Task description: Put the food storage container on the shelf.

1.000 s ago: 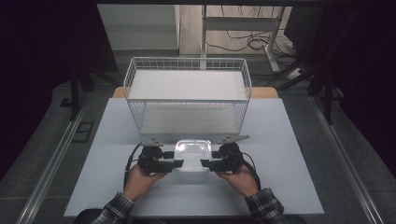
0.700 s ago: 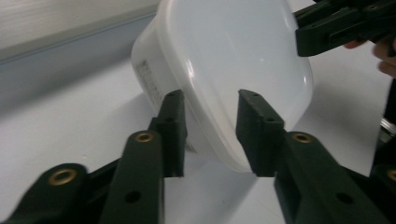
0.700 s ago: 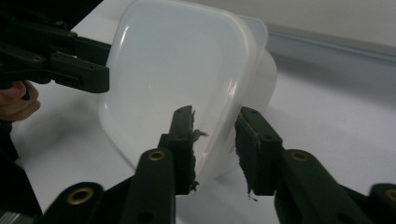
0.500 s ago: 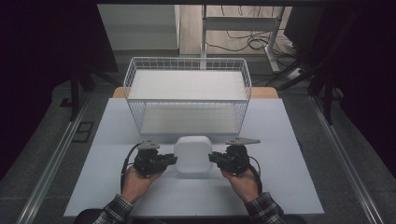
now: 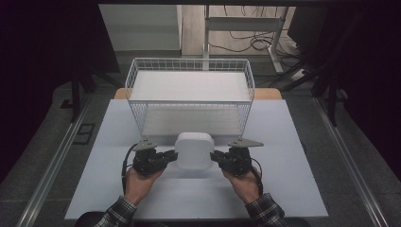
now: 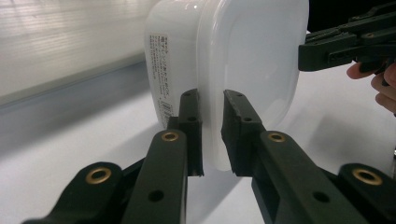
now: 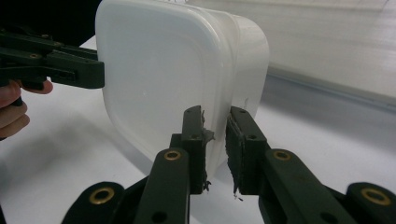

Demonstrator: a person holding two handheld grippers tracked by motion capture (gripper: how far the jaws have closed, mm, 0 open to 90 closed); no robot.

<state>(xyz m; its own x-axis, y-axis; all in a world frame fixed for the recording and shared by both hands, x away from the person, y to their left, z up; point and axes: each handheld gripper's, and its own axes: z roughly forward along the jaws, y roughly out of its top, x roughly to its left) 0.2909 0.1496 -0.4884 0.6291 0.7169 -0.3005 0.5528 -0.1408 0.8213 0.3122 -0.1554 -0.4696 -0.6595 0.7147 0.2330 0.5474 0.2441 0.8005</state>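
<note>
A white plastic container (image 5: 194,150) with its lid on stands on edge on the table (image 5: 288,142), lid face toward me. My left gripper (image 5: 174,155) pinches its left rim and my right gripper (image 5: 213,156) pinches its right rim. Both pairs of jaws have just been closing, with the rim between them. In the left gripper view the pads (image 6: 212,135) clamp the lid's edge of the container (image 6: 252,60), with the right gripper (image 6: 345,44) at its far side. In the right gripper view the pads (image 7: 215,140) press on the container's (image 7: 159,70) rim, with the left gripper (image 7: 51,63) opposite.
A white wire basket (image 5: 189,60) stands just behind the container, its front wall close to it. The pale table stretches to both sides and toward me. Dark floor, metal rails and cables surround the table.
The container lay flat between the two grippers a second ago; it has been tipped up onto its edge. Both hands stayed roughly in place at its sides.
</note>
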